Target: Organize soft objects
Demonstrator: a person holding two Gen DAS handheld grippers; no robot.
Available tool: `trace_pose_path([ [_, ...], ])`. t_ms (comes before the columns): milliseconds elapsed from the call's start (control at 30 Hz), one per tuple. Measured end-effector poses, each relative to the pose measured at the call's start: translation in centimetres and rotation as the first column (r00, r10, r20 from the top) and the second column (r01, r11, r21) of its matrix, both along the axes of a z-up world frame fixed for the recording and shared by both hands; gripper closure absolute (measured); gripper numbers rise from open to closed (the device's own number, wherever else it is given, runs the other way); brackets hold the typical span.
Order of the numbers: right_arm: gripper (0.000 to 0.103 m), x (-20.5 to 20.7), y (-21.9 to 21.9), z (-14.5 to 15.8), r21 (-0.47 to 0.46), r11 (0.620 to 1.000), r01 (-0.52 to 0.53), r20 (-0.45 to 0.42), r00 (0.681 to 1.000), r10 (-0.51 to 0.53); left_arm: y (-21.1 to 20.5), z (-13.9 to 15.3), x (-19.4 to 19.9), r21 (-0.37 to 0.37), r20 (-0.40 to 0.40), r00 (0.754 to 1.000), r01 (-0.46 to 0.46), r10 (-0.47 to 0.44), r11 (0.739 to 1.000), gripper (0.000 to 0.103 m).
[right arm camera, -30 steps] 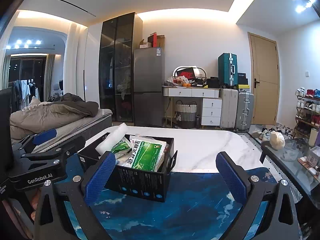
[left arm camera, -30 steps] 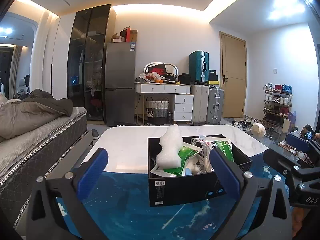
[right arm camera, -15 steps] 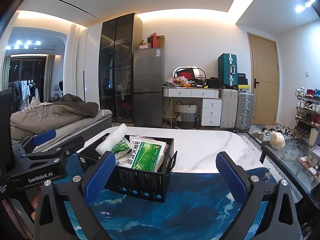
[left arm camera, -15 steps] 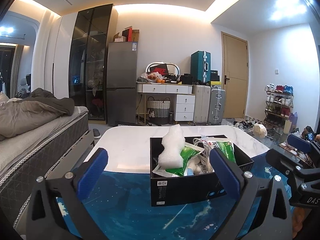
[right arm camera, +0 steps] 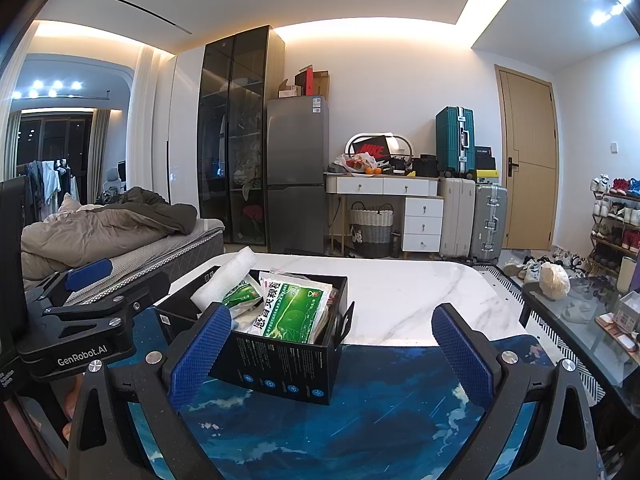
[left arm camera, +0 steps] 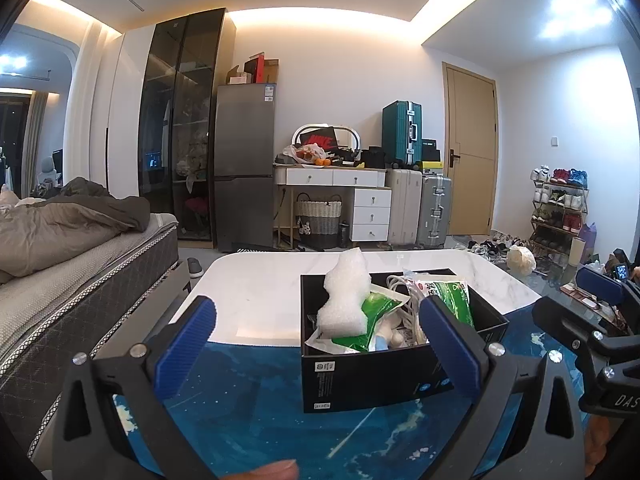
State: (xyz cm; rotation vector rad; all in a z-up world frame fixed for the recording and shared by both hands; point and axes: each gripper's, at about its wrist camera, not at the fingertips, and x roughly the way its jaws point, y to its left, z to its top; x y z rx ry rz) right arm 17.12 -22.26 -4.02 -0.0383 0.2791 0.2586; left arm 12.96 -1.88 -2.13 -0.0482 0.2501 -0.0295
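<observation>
A black box (left arm camera: 384, 376) sits on a table (left arm camera: 256, 292), partly on a blue mat (left arm camera: 256, 412). It is full of soft things: a white foam piece (left arm camera: 346, 296) sticks up at its left side, and green packets (right arm camera: 292, 312) lie beside the foam. The left gripper (left arm camera: 316, 350) has its fingers wide apart and holds nothing. The right gripper (right arm camera: 328, 354) is wide too (and holds nothing). Both hang just in front of the box, not touching it.
</observation>
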Motion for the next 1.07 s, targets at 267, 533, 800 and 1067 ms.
trace_pose_path([
  [267, 0.001, -0.01, 0.02, -0.01, 0.000, 1.000, 0.000, 0.000, 1.000, 0.000, 0.20, 0.05, 0.13, 0.001, -0.003, 1.000, -0.019, 0.019, 1.000, 0.001],
  [533, 0.001, 0.02, 0.05, -0.05, 0.000, 1.000, 0.000, 0.000, 1.000, 0.000, 0.24, 0.04, 0.08, 0.002, -0.001, 1.000, -0.021, 0.021, 1.000, 0.001],
  [800, 0.001, -0.01, 0.06, -0.05, 0.000, 1.000, 0.000, 0.000, 1.000, 0.000, 0.23, 0.04, 0.14, 0.001, -0.002, 1.000, -0.023, 0.023, 1.000, 0.001],
  [1067, 0.001, -0.02, 0.08, -0.06, 0.000, 1.000, 0.000, 0.000, 1.000, 0.000, 0.16, 0.05, 0.11, 0.005, -0.003, 1.000, -0.028, 0.028, 1.000, 0.000],
])
